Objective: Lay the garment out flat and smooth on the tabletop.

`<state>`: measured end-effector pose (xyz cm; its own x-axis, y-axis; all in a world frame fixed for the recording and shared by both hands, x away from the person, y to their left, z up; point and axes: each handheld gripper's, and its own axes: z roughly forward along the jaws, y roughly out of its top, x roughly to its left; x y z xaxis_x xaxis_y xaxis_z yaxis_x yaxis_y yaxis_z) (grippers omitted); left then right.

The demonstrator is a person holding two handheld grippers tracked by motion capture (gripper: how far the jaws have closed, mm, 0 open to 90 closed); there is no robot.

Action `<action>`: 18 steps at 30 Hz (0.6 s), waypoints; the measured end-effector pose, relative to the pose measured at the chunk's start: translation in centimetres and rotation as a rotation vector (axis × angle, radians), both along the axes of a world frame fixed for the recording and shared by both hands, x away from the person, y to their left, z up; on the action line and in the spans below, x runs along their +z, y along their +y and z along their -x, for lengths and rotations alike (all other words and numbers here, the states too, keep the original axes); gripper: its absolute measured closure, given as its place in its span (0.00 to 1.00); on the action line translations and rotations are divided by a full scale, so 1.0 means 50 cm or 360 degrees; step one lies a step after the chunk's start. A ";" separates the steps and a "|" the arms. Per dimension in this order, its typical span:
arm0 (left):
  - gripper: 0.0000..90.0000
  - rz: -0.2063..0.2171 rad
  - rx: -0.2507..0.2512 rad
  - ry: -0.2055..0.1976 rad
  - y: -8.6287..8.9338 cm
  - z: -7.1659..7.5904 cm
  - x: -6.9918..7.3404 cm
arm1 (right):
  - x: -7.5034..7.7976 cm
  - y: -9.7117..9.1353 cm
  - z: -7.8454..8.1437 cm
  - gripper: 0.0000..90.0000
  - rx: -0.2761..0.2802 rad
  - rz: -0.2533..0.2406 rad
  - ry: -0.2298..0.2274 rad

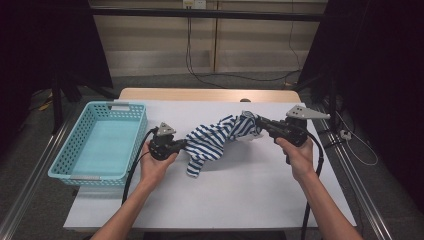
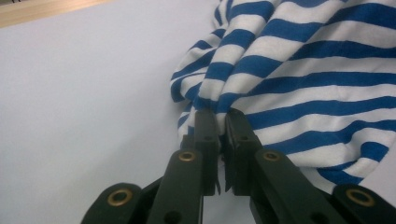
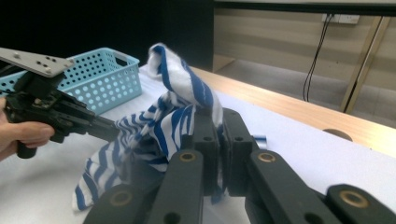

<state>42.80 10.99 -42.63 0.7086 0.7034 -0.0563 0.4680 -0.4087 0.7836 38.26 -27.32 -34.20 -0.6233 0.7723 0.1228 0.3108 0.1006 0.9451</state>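
Fingers (image 2: 205, 135) of our left gripper (image 1: 181, 145) clamp one end of the striped shirt (image 1: 215, 140); our right gripper (image 1: 261, 123) pinches the other end (both grips firm). We hold the shirt stretched across the middle of the frame above the white table (image 1: 225, 195), right of the blue basket (image 1: 70, 160) at left.

Empty turquoise basket (image 1: 100, 142) at table's (image 1: 240, 195) left edge, wall cables (image 1: 200, 70)

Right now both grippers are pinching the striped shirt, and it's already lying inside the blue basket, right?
Not quite. Both grippers do pinch the striped shirt, but the high view shows it stretched between them over the table, beside the blue basket, not inside it.
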 end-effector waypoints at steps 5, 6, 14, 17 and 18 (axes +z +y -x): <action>0.75 0.0018 -0.0001 -0.0004 -0.006 0.003 -0.001 | -0.024 0.021 -0.005 0.97 0.0031 0.0067 0.0049; 0.72 0.0032 -0.0001 -0.0007 -0.007 0.005 0.006 | -0.031 0.027 -0.007 0.97 0.0042 0.0065 0.0070; 0.55 0.0083 -0.0112 -0.0073 -0.058 0.026 0.027 | -0.055 0.057 -0.011 0.97 0.0131 0.0125 0.0127; 0.49 0.0082 -0.0147 -0.0087 -0.083 0.033 0.030 | -0.067 0.070 -0.010 0.97 0.0168 0.0142 0.0156; 0.48 0.0063 -0.0157 -0.0104 -0.088 0.033 0.032 | -0.072 0.076 -0.009 0.97 0.0192 0.0147 0.0173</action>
